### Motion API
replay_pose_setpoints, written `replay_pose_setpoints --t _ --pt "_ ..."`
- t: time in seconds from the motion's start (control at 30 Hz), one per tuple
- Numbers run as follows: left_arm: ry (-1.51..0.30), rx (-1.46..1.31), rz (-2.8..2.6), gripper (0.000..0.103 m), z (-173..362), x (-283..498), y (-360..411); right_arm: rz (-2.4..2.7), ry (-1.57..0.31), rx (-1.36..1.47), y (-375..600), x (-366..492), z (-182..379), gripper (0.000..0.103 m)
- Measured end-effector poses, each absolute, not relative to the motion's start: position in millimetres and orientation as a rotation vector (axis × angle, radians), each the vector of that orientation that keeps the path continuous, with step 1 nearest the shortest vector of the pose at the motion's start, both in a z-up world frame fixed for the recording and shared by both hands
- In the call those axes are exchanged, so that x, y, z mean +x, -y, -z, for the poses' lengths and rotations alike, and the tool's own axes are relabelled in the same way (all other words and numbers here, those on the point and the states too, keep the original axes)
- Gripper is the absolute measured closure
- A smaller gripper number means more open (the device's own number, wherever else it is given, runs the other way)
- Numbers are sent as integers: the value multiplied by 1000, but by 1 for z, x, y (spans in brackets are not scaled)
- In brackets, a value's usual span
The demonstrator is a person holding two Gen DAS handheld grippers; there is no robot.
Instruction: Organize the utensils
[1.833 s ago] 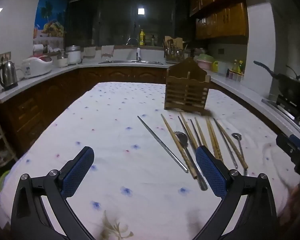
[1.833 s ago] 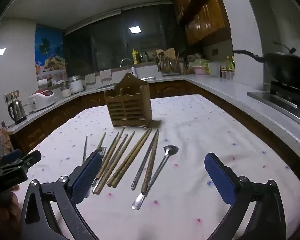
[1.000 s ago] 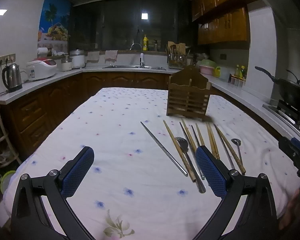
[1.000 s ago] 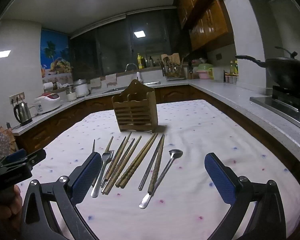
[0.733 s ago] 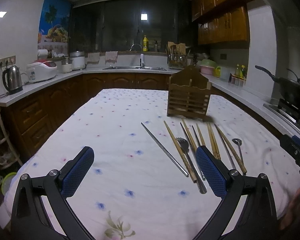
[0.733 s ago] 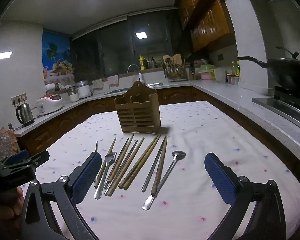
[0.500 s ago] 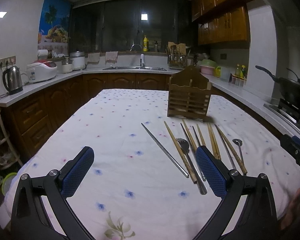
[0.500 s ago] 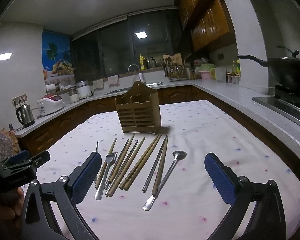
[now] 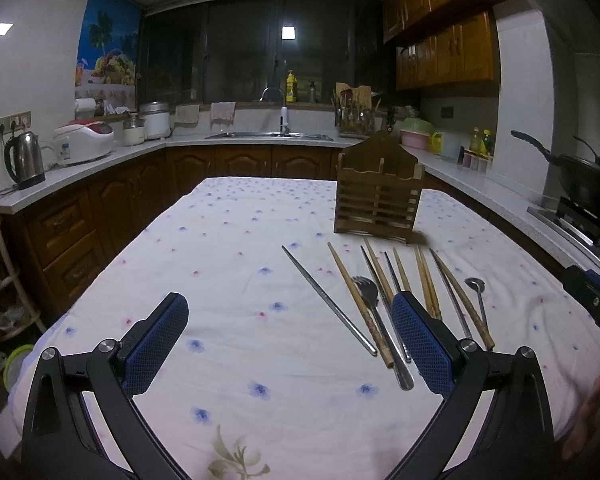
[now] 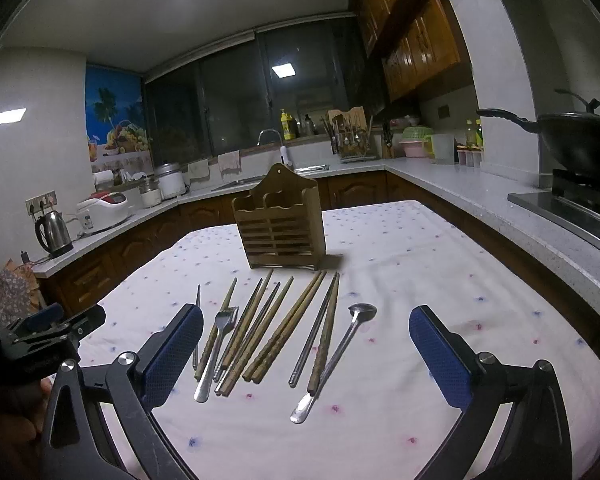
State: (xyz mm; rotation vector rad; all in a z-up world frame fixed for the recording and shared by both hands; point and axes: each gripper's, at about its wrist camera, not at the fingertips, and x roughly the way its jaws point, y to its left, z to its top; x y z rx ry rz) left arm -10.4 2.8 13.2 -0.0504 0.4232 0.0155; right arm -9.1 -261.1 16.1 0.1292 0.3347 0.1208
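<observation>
Both hand-held grippers, left [image 9: 286,338] and right [image 10: 306,346], gape empty. The chopsticks [image 10: 278,330] lie touching, so one pinch risks dragging neighbours.

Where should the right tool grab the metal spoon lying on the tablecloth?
Grip the spoon mid-handle, coming straight down from above, fingers closing across the thin shaft. It lies flat with its bowl toward the wooden holder, and its right side is clear, while a wooden chopstick crowds its left.

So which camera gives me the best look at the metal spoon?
The right wrist view: the spoon lies whole and unobstructed between the open right gripper fingers. The left wrist view shows only its bowl and part of the handle, small, near the frame's right side.
</observation>
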Motion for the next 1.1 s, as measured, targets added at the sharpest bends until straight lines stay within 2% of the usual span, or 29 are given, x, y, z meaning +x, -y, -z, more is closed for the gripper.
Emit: replay_pose_setpoints --t 0.63,1.1 --pt "-442 -59 -4 0 -8 -3 -1 -121 -337 132 260 -8 -15 0" --pt "-578 -114 30 0 -2 37 -9 -125 -418 162 264 13 -15 0"
